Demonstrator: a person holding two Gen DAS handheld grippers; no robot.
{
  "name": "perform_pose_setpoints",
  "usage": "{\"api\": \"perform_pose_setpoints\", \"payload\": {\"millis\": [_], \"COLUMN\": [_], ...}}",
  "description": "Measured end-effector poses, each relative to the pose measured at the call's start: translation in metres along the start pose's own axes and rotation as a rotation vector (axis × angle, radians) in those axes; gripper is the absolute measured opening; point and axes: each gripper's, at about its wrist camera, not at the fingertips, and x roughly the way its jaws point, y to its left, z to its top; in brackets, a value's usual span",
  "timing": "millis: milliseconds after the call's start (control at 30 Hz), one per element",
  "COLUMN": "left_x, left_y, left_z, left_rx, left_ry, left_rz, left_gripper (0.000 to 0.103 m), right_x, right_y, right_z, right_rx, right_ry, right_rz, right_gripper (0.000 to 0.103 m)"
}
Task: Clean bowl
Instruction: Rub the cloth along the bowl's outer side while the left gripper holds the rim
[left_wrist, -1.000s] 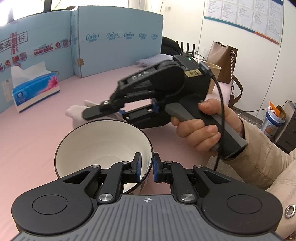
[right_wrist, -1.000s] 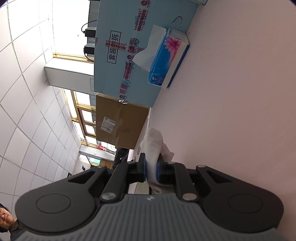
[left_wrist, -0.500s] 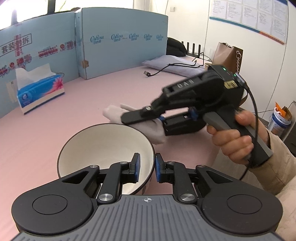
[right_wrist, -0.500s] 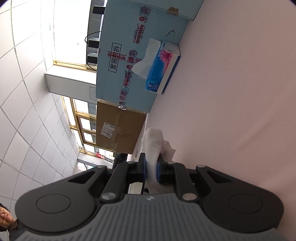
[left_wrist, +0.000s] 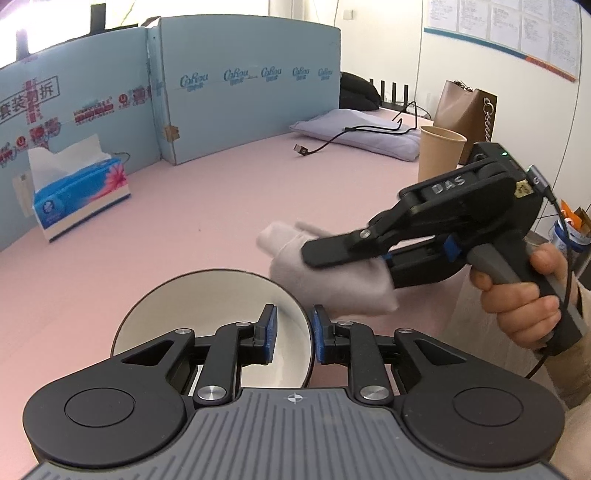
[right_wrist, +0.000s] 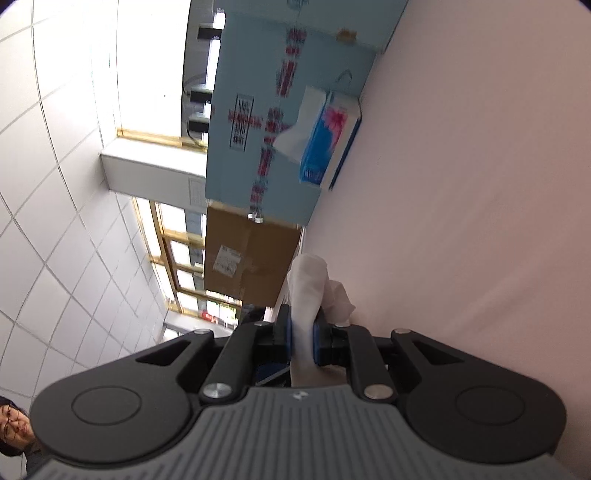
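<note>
Two grippers in play. Left gripper (left_wrist: 292, 334) sits low at the near edge of the pink table (left_wrist: 229, 206), angled down, its blue-padded fingers (left_wrist: 269, 332) straddling the near right rim of the bowl (left_wrist: 207, 317): one pad inside the white interior, the other outside the dark wall. Jaws are opening; the rim stands between the pads with a visible gap on each side, so no grip on it. Bowl rests upright on the table, directly ahead of this gripper.

Right gripper (right_wrist: 302, 338), held by a hand (left_wrist: 517, 295) in a beige sleeve, lies rolled on its side to the right of the bowl and clamps a crumpled white tissue (left_wrist: 332, 273). In the left wrist view the tissue wad hangs just beyond and right of the bowl's rim, near it; whether it touches cannot be told.

Further out: tissue box (left_wrist: 79, 195) at far left against a blue cardboard partition (left_wrist: 243, 92); paper cup (left_wrist: 439, 155), cable (left_wrist: 332, 142) and grey cushion (left_wrist: 362, 131) toward the far right.
</note>
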Motion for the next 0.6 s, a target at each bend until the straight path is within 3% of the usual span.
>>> {"api": "perform_pose_setpoints", "payload": {"millis": [167, 367, 600], "left_x": [0.004, -0.013, -0.021], "left_y": [-0.012, -0.011, -0.016], "left_z": [0.004, -0.011, -0.019], "left_rx": [0.069, 0.072, 0.082], "left_ry": [0.016, 0.020, 0.007], "left_rz": [0.051, 0.011, 0.046], "left_gripper": [0.022, 0.010, 0.013], "right_x": [-0.005, 0.010, 0.023], "right_y": [0.002, -0.004, -0.004], "right_z": [0.000, -0.003, -0.005], "right_rx": [-0.015, 0.005, 0.033], "right_ry": [-0.018, 0.005, 0.008], "right_rz": [-0.008, -0.001, 0.007], "right_gripper": [0.015, 0.015, 0.015]}}
